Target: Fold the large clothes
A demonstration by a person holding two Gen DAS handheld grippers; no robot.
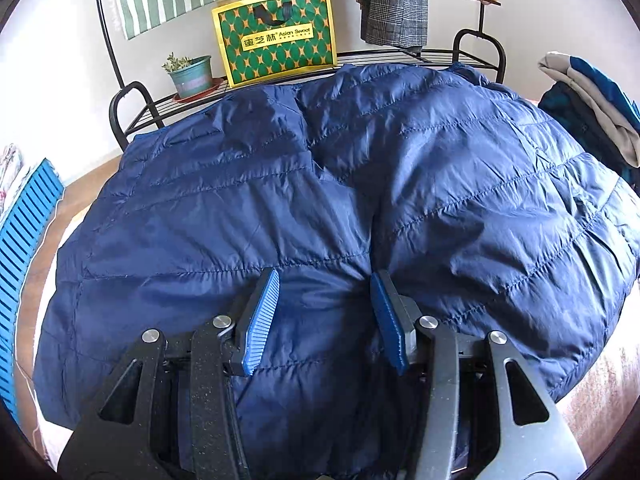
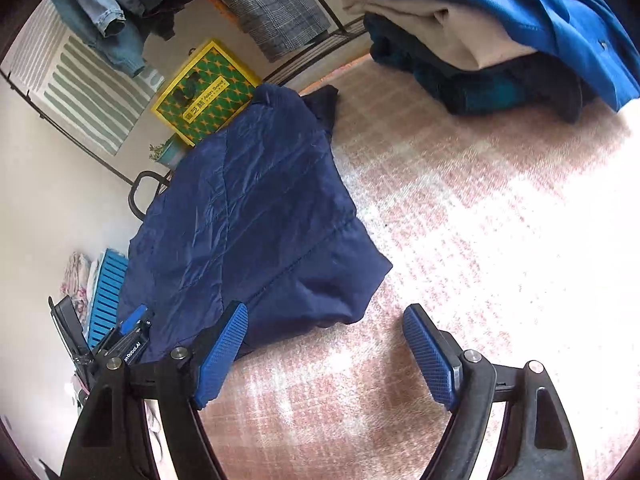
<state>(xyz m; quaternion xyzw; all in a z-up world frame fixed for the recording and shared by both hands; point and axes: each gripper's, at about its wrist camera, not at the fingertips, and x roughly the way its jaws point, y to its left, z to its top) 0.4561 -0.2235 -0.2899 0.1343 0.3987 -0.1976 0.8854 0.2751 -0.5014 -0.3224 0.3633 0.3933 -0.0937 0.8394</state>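
Surface: you are working over a pinkish woven cover (image 2: 460, 208), with a black wire rack (image 1: 400, 56) standing behind it.
Background: a green-and-gold gift bag (image 1: 276, 36) and a potted plant (image 1: 191, 74) are sitting on the rack; a plaid garment (image 1: 394, 0) is hanging above; a blue slatted crate (image 1: 24, 240) is lying off to the left.
Jacket: the navy quilted jacket (image 1: 340, 184) is lying spread on the cover, its far edge reaching the rack.
Left gripper: your left gripper (image 1: 326, 280) is pointing down onto the jacket's near part, blue pads parted, puffed fabric bulging up between them; the right pad (image 1: 386, 316) is pressing into a crease, with nothing clamped.
Right gripper: your right gripper (image 2: 324, 320) is hanging over bare cover just beside the jacket's near corner, fingers spread wide, the left pad (image 2: 220, 352) overlapping the hem in view; whether it is touching cannot be told.
Side pile: folded clothes (image 2: 492, 28) are sitting stacked at the far right, well apart from the jacket.
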